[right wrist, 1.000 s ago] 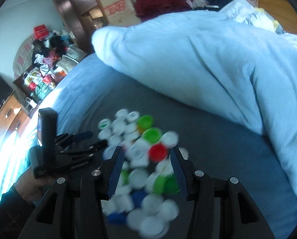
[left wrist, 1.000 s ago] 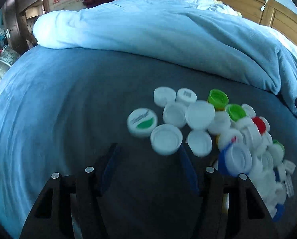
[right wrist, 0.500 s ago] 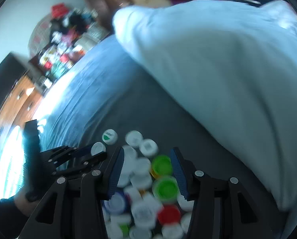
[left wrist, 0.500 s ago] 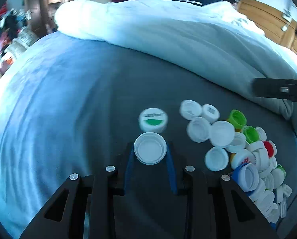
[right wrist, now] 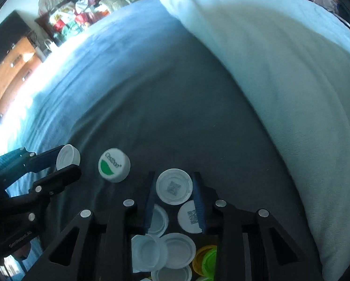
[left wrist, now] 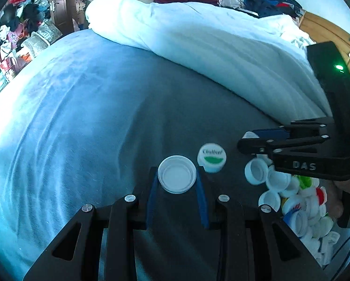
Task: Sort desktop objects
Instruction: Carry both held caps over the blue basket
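Caps (left wrist: 292,201) heaped on bed (left wrist: 81,117) await sorting: left gripper (left wrist: 176,182) and right gripper (right wrist: 173,190) each clamp one white cap to carry off.

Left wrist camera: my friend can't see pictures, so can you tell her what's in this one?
The left gripper pinches an upturned white bottle cap above a blue blanket. Beside it sits a white cap with a green label, and at right the right gripper reaches over a heap of caps.
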